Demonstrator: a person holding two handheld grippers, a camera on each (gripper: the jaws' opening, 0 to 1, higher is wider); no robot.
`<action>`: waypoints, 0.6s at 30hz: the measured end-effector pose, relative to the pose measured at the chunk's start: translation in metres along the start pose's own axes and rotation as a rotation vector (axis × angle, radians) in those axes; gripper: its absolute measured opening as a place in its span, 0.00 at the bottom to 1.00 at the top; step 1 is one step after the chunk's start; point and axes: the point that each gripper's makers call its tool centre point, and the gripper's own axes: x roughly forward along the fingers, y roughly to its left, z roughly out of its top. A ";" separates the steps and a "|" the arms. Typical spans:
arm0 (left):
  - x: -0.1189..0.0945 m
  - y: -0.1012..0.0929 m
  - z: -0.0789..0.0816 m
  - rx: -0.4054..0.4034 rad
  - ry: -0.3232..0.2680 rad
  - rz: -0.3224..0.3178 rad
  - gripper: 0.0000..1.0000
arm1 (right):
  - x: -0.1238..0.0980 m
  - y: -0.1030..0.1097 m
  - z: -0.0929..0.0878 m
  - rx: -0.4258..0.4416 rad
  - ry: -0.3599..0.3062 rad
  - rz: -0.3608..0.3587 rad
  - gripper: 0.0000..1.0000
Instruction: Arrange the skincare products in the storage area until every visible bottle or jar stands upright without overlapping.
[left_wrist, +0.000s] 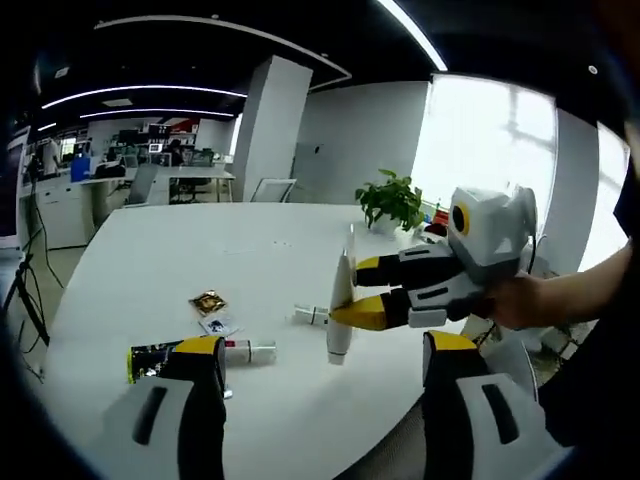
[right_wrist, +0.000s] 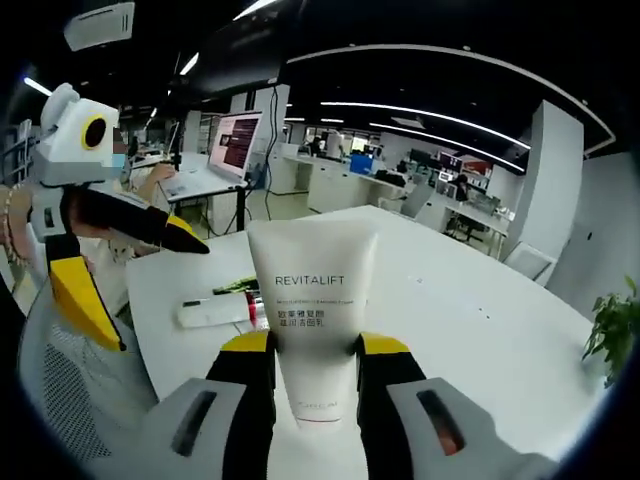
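Our right gripper (right_wrist: 313, 362) is clamped on a white Revitalift tube (right_wrist: 312, 300), which rises toward twelve o'clock between its jaws. Our left gripper (left_wrist: 322, 352) stands wide and empty. Seen from it, the tube (left_wrist: 340, 305) hangs above the white table (left_wrist: 150, 250). If the soft tube is released tilted, we judge it may topple onto the small tube (left_wrist: 247, 351) lying at eight o'clock.

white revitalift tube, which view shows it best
The right gripper view: the white tube sits close up between the right gripper fingers, label readable. In the left gripper view the tube is small and edge-on, held above the table, no label visible.
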 end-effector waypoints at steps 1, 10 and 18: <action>0.001 -0.004 0.002 -0.015 -0.008 -0.015 0.72 | -0.003 0.002 -0.002 0.000 0.003 -0.002 0.30; 0.019 -0.024 0.015 -0.024 -0.031 -0.083 0.62 | -0.017 0.017 -0.007 -0.005 0.002 -0.013 0.30; 0.038 -0.037 0.015 -0.020 -0.026 -0.129 0.34 | -0.025 0.029 -0.005 -0.003 -0.016 -0.004 0.30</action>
